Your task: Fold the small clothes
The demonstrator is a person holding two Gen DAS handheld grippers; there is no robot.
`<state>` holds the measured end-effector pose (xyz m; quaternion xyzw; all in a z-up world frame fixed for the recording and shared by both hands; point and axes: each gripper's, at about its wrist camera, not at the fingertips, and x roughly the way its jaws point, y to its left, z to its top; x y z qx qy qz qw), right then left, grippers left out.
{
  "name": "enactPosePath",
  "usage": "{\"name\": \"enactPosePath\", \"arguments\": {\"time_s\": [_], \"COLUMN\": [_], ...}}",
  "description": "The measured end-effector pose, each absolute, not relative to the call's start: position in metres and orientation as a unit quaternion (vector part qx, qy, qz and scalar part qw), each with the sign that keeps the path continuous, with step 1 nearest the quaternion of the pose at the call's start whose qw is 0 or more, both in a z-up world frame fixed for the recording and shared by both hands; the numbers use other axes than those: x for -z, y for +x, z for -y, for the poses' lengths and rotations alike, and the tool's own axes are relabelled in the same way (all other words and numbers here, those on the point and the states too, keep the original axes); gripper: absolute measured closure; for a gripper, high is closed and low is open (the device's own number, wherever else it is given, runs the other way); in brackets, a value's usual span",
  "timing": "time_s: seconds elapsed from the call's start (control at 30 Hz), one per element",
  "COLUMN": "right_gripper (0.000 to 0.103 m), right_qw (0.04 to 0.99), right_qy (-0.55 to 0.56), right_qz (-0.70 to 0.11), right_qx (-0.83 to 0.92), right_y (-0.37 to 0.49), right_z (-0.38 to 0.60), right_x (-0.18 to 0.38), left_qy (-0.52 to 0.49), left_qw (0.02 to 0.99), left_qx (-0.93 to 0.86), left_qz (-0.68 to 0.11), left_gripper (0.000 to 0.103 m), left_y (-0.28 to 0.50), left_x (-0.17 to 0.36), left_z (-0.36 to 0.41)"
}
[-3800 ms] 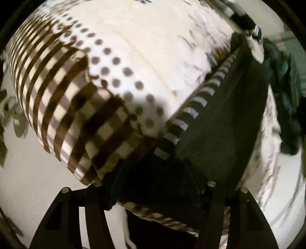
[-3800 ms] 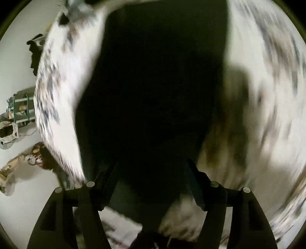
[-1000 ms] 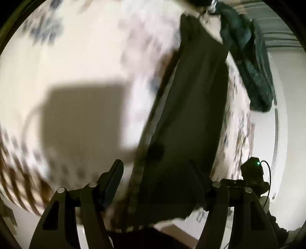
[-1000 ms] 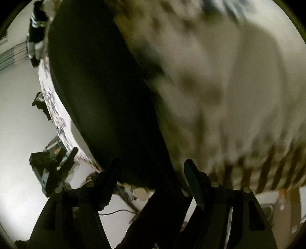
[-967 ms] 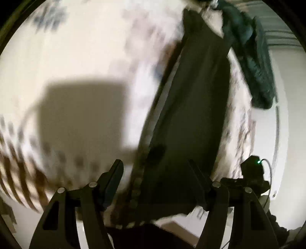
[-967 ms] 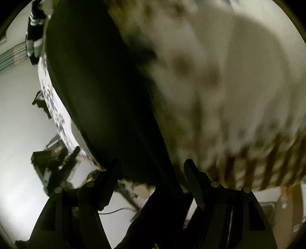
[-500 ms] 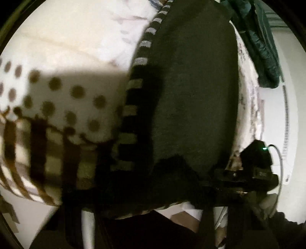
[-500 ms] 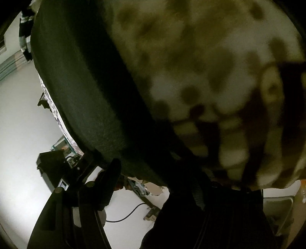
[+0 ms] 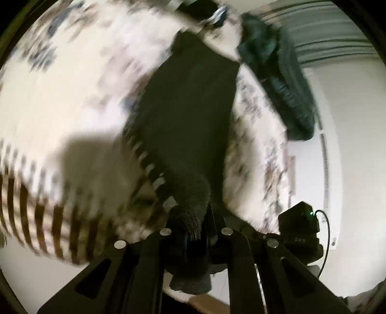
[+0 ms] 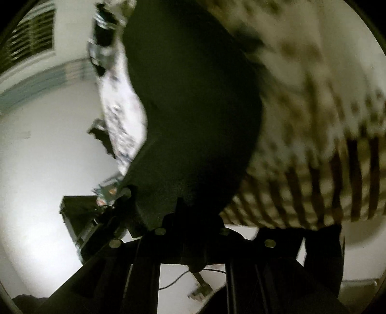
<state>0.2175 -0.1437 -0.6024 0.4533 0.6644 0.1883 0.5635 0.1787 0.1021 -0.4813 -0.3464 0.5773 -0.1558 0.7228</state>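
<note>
A dark garment [image 9: 188, 116] with a striped side edge lies lengthwise on a patterned bed cover [image 9: 60, 96]. My left gripper [image 9: 195, 231] is shut on its near corner, and the cloth bunches and rises between the fingers. In the right wrist view the same dark garment [image 10: 193, 108] fills the middle. My right gripper [image 10: 193, 229] is closing its jaws on the other near corner, and the cloth is pinched between them. The pads themselves are hidden by the fabric. Both views are blurred.
A dark teal jacket [image 9: 277, 72] lies at the bed's far right edge. A black-and-white striped item [image 9: 217, 14] sits at the far end. The right hand-held gripper's black body [image 9: 299, 229] shows beside my left one. A cable [image 10: 178, 277] runs over the pale floor below.
Both grippers stood open over the garment's near edge, then dropped onto it and shut. They have since risen, pulling the near edge up off the bed cover.
</note>
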Motion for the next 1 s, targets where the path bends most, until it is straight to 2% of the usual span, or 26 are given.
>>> {"name": "enactPosePath", "arguments": {"time_s": [0.17, 0.33, 0.6, 0.73, 0.8, 0.87, 0.93, 1.0], "right_gripper": [0.091, 0.091, 0.091, 0.086, 0.076, 0.04, 0.036, 0.036], "right_qw": [0.596, 0.639, 0.662, 0.657, 0.658, 0.661, 0.666, 0.669], "right_qy": [0.473, 0.466, 0.437, 0.455, 0.461, 0.463, 0.454, 0.436], "right_qz": [-0.621, -0.587, -0.598, -0.594, -0.588, -0.584, -0.585, -0.594], "right_qx": [-0.188, -0.173, -0.119, -0.098, -0.094, -0.093, -0.09, -0.094], "right_y": [0.298, 0.428, 0.612, 0.658, 0.666, 0.668, 0.665, 0.661], "right_z": [0.145, 0.146, 0.17, 0.177, 0.185, 0.194, 0.198, 0.198], "right_x": [0.569, 0.563, 0.613, 0.632, 0.637, 0.641, 0.637, 0.635], "left_qy": [-0.347, -0.334, -0.33, -0.33, -0.337, -0.346, -0.355, -0.357], "left_qw": [0.746, 0.77, 0.759, 0.734, 0.723, 0.713, 0.716, 0.727], "left_qx": [0.181, 0.185, 0.174, 0.163, 0.16, 0.162, 0.166, 0.168], "left_qz": [-0.538, -0.511, -0.534, -0.57, -0.582, -0.588, -0.577, -0.562], "left_gripper": [0.095, 0.095, 0.092, 0.086, 0.085, 0.08, 0.056, 0.042], "left_y": [0.26, 0.364, 0.511, 0.558, 0.564, 0.563, 0.557, 0.552], "left_x": [0.46, 0.476, 0.537, 0.567, 0.576, 0.582, 0.582, 0.575], "left_z": [-0.1, -0.102, -0.104, -0.101, -0.102, -0.102, -0.103, -0.107]}}
